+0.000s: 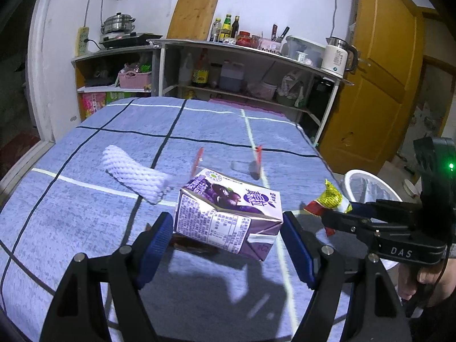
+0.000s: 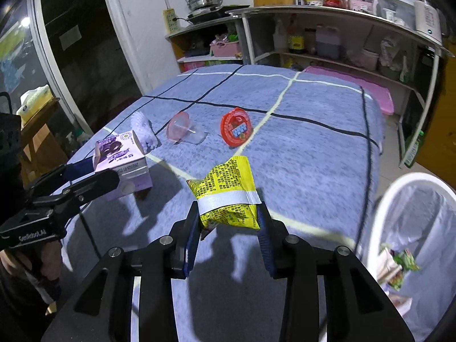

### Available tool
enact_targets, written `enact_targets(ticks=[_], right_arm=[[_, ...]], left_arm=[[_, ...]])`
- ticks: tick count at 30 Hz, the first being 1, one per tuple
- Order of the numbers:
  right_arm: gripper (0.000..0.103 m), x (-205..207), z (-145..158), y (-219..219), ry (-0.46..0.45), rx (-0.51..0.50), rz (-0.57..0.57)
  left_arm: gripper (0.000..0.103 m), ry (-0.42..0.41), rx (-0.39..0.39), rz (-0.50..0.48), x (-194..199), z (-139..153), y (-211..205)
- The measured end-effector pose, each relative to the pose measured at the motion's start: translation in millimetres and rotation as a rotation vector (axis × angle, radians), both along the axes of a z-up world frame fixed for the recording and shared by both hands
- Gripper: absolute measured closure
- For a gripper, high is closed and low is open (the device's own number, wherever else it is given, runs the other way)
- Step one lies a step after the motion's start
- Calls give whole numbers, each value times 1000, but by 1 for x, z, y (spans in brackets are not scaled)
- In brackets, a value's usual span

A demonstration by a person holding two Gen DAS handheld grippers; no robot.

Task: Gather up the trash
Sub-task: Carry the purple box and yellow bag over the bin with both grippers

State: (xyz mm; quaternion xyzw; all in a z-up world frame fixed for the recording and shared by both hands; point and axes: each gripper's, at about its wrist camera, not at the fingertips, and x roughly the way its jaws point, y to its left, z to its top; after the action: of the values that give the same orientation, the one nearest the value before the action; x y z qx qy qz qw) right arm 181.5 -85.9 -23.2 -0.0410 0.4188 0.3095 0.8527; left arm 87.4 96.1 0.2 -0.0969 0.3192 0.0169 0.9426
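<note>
Two hand-held grippers hang above a table spread with a blue checked cloth (image 2: 313, 148), each carrying one piece of rubbish. The left gripper (image 1: 228, 225) is clamped on a single purple drink carton (image 1: 228, 213), its blue pads pressed against the carton's two ends and the crumpled box lifted clear of the cloth, with its shadow thrown underneath. The right gripper (image 2: 228, 222) is closed on one yellow snack wrapper (image 2: 228, 191), which carries a silver band across its middle and sticks up out of the jaws, likewise off the cloth.

Three more items lie on the cloth beyond the carton: one white foam fruit net (image 1: 136, 173) just behind it and to its left, one clear plastic cup with a pink rim (image 2: 182, 131) on its side farther back, and one round red lid (image 2: 236, 129) just beside the cup.

One white bin (image 2: 382, 213), lined with a pale bag, stands off the table's edge on the wrapper's side of the carton, well apart from it; a few coloured wrappers already rest inside. Part of a person's hand (image 1: 427, 282) shows beneath the right gripper's body in the left wrist view. Kitchen shelves (image 1: 256, 54) of bottles, one steel pot and one white kettle (image 1: 337, 57) line the wall beyond the carton.
</note>
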Motion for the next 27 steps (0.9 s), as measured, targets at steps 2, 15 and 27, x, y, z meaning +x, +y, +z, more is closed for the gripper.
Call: enact_targets(ticks=[2,15,27], right_arm=[[65,-6,3,-6,-5,3,-7],[65,-47,22,-56,-42,29,-75],[65,-64,30,-95,-64,57,-134]], left_arm=[[25,-4,-3,-7,-3,3,-6],[25,-17,-8,-78,-18,15,-52],[25,-21,7,-138,-20,22,-86]])
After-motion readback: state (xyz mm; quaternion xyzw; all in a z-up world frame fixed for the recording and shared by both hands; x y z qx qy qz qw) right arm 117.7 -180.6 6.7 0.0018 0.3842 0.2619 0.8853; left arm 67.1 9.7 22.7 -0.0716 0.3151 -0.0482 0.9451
